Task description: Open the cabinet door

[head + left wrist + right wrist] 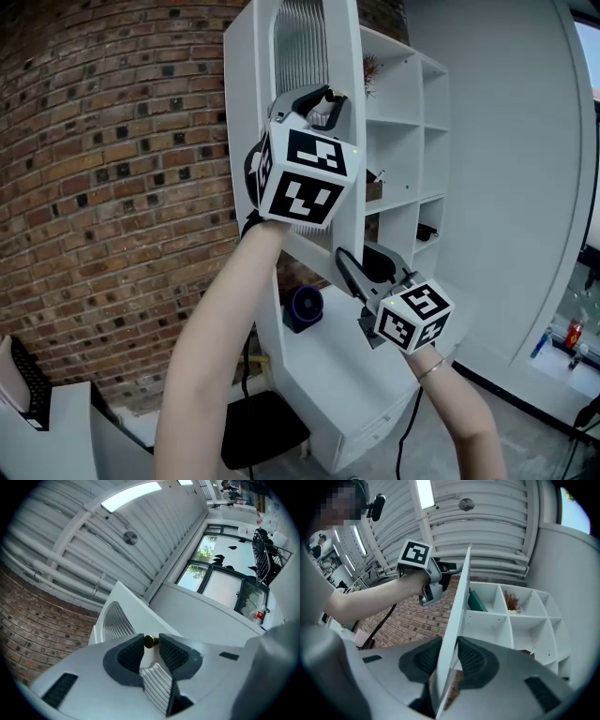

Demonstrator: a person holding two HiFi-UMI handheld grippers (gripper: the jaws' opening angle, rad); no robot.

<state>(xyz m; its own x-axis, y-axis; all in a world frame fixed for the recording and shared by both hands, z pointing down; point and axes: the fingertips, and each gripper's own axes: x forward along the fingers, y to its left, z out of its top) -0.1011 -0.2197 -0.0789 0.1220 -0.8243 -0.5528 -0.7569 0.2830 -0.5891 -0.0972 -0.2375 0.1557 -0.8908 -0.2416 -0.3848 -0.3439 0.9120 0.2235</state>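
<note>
Standing out from the left front of the cabinet (408, 159), the cabinet door (300, 42) is open. It is a white frame around a ribbed pane, and it leaves the cabinet's compartments in plain sight.

The left hand-held gripper (151, 643) is raised high in front of the cabinet. Its jaws are narrow, with a ribbed pad pressed to either side of the door's small brass knob (150, 641).

The right hand-held gripper (449, 656) is lower, nearer the cabinet's bottom ledge. Its jaws are also narrow and clamp the door's thin edge, with one pad on each face of the panel.

Among the upper compartments of the cabinet are a green item (477, 602) and a dried sprig (512, 601) in neighbouring cells. A dark round object (305, 307) sits on the cabinet's lower ledge. A brick wall (112, 141) runs to the left of the cabinet.
</note>
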